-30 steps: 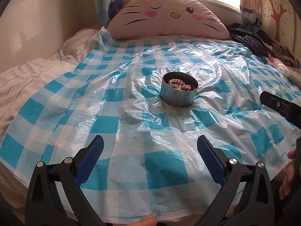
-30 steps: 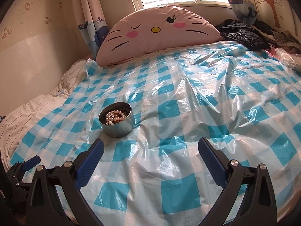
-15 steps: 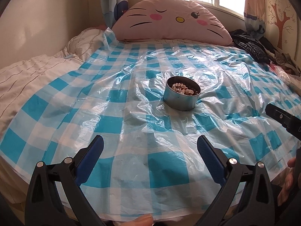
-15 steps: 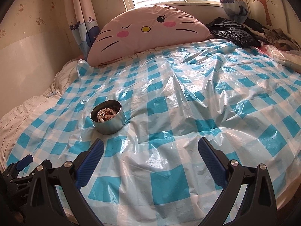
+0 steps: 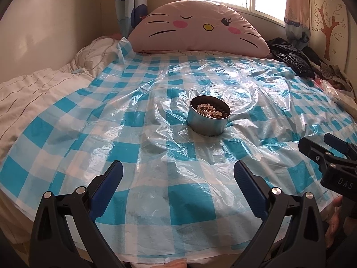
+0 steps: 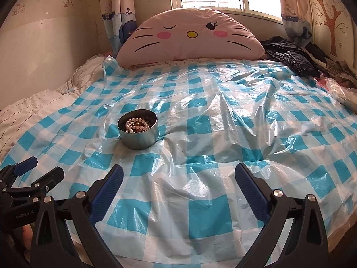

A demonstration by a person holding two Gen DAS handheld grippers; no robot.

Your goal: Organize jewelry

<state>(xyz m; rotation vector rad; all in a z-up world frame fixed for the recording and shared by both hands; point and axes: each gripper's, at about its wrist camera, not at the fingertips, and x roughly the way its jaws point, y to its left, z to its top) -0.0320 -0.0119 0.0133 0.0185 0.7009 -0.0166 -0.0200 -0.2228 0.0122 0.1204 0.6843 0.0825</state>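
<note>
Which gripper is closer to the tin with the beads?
The left gripper. The bead tin sits almost straight ahead of it, while it lies off to the side of the right gripper.

A round grey metal tin [image 6: 138, 131] holding pale beaded bracelets [image 6: 137, 125] sits on the blue-and-white checked plastic sheet [image 6: 223, 122]. The right gripper [image 6: 178, 177] hovers empty, fingers spread wide; the left gripper [image 6: 38, 170] shows at the lower left.
</note>
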